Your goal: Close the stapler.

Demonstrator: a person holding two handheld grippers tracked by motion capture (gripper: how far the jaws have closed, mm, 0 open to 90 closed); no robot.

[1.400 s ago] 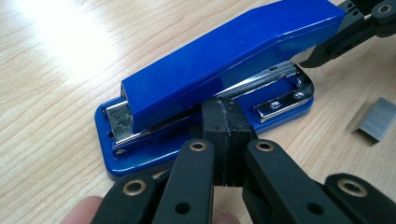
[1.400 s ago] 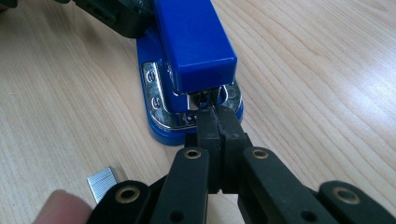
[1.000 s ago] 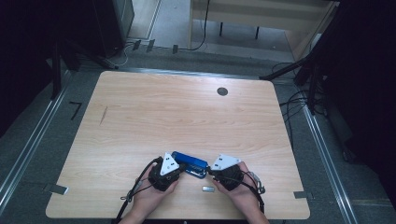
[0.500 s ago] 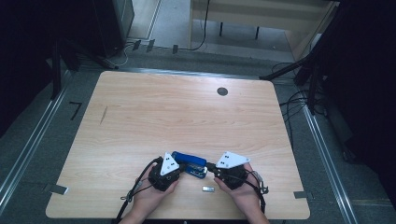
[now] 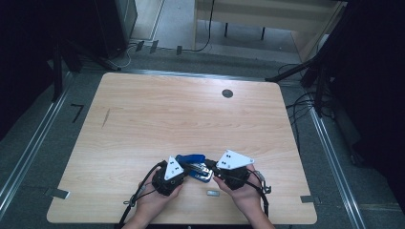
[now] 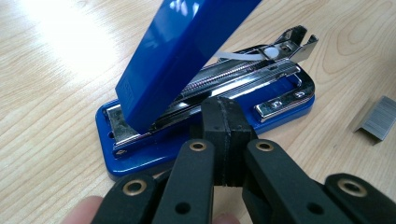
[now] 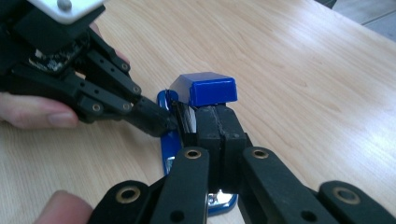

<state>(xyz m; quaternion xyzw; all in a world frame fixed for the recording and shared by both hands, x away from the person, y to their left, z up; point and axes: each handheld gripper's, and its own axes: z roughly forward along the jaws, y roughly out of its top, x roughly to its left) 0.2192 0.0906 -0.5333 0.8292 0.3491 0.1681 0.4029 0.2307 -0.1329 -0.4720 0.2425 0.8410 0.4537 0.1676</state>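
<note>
A blue stapler lies near the table's front edge with its blue cover swung up off the chrome magazine. My left gripper is shut, its tips pressed against the stapler's side at the base. From the opposite end my right gripper is shut too, its tips against the magazine just under the raised cover. The right gripper view also has the left gripper touching the stapler. In the high view the left gripper and right gripper flank the stapler.
A short strip of staples lies on the wooden table just in front of the stapler, also seen as a strip of staples to the right. A black round grommet sits at the far side.
My right gripper has shifted slightly right and away from me at the stapler's end. The blue cover now stands raised more. The left gripper has barely moved.
</note>
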